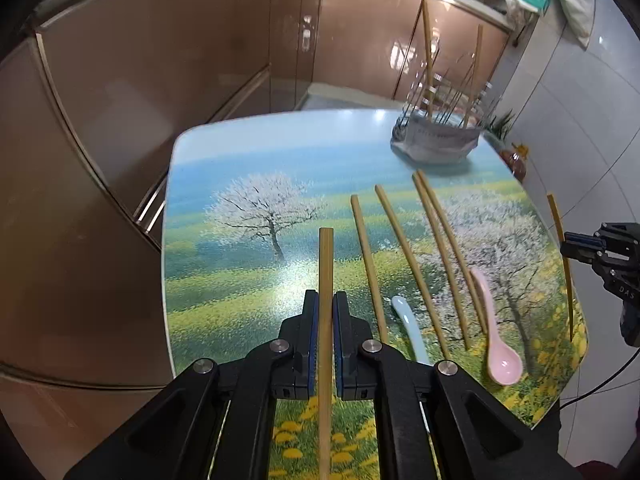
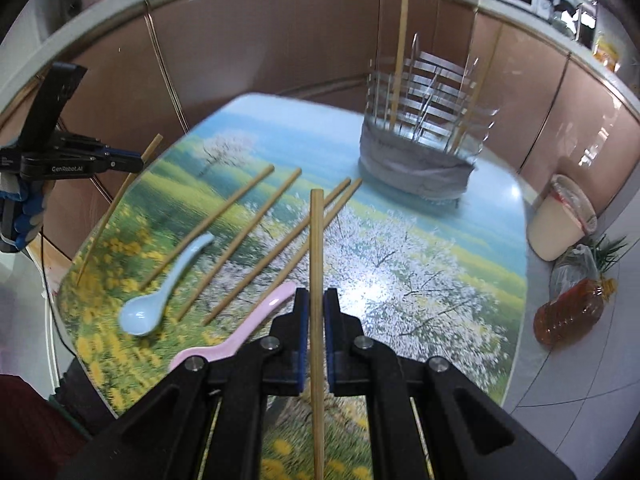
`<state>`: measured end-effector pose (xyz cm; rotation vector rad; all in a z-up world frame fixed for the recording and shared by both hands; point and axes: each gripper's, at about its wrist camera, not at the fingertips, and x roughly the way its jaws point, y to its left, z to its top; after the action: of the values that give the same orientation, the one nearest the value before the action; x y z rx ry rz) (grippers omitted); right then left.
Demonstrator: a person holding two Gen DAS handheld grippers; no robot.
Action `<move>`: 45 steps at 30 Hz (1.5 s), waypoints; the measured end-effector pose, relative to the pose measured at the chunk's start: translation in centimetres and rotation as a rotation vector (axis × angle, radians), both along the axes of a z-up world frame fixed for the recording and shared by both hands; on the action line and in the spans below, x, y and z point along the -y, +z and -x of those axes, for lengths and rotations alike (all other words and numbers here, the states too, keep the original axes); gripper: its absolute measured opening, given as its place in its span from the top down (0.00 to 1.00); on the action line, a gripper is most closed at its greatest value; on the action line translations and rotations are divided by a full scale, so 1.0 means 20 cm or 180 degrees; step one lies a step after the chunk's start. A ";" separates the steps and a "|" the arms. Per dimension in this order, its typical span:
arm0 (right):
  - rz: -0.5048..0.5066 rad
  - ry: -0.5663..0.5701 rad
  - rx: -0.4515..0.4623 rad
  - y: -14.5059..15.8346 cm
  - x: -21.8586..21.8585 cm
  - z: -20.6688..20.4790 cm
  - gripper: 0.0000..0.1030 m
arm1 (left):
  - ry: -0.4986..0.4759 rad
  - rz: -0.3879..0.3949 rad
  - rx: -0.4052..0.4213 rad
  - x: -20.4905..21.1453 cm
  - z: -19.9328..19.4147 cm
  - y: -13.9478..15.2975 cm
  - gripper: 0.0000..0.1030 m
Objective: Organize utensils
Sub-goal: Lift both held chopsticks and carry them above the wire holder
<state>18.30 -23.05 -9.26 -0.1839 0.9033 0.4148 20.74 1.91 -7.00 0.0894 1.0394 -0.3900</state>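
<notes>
Both jaws tight on chopsticks.

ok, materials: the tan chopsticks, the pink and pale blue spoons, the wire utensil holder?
Tan chopsticks: probably bamboo or wood, matte, straw-coloured, squared ends. Pink spoon and pale blue spoon: glossy with sharp highlights, so glazed ceramic or melamine; can't tell which. Wire utensil holder: shiny thin rods, looks like steel, its base wrapped in grey cloth or paper.

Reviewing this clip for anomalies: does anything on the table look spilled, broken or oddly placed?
Nothing spilled or broken. Four chopsticks, a blue spoon and a pink spoon lie loose on the table, unsorted. Each gripper, left and right, holds one chopstick; two already stand in the wire holder.
</notes>
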 end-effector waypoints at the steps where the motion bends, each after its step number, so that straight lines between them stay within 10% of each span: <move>1: -0.0017 -0.0014 0.0050 0.03 -0.01 0.02 0.94 | 0.0022 0.0030 0.0058 -0.02 0.04 0.04 0.94; 14: -0.0349 -0.0152 0.0912 0.51 -0.02 0.31 0.94 | 0.0218 0.0630 0.0988 -0.11 0.34 0.68 0.94; 22: -0.0863 -0.0273 0.1574 0.78 0.04 0.21 0.94 | 0.0147 0.1174 0.1420 0.07 0.21 0.94 0.94; 33: -0.1296 -0.0455 0.2214 0.93 0.26 -0.24 0.94 | 0.0005 0.1697 0.1687 0.54 -0.34 1.01 0.94; 45: -0.1327 -0.0753 0.2573 0.68 0.36 -0.77 0.94 | 0.0289 0.1464 0.2512 0.93 -0.73 0.82 0.94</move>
<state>33.63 -30.31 4.42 0.1389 0.0305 0.2611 35.29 -16.64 9.36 -0.2053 0.1613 -0.4490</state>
